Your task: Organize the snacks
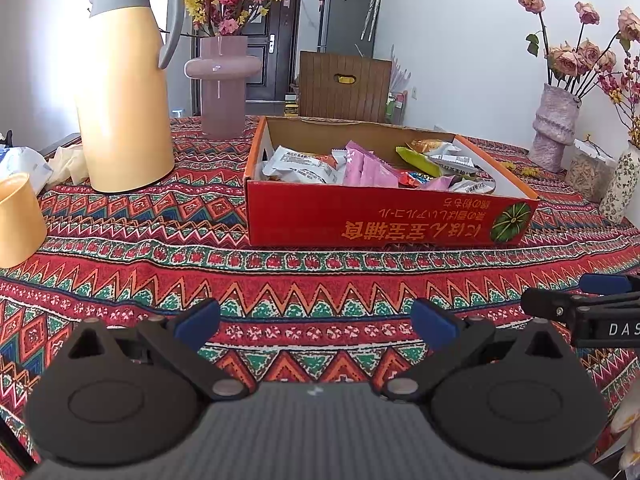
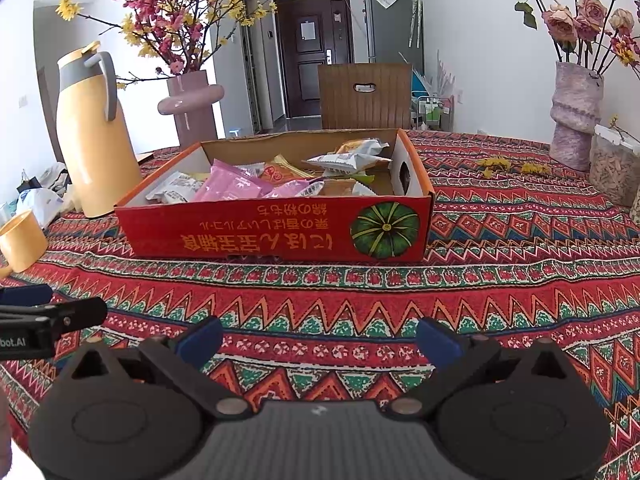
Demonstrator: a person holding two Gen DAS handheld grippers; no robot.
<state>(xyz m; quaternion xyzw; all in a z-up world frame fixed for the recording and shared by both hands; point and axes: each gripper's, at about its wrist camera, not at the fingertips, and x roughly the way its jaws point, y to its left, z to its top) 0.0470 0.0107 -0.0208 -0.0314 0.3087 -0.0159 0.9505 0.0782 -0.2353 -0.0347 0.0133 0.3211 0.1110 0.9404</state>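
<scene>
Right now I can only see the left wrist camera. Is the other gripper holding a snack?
Observer: No. The right gripper is open, with only the tablecloth showing between its fingers. It points at the red box.
Operator: Does the box have a handle on its right end?
Observer: Yes, that end wall has an oval hole cut through it. It shows plainly in the right wrist view.
</scene>
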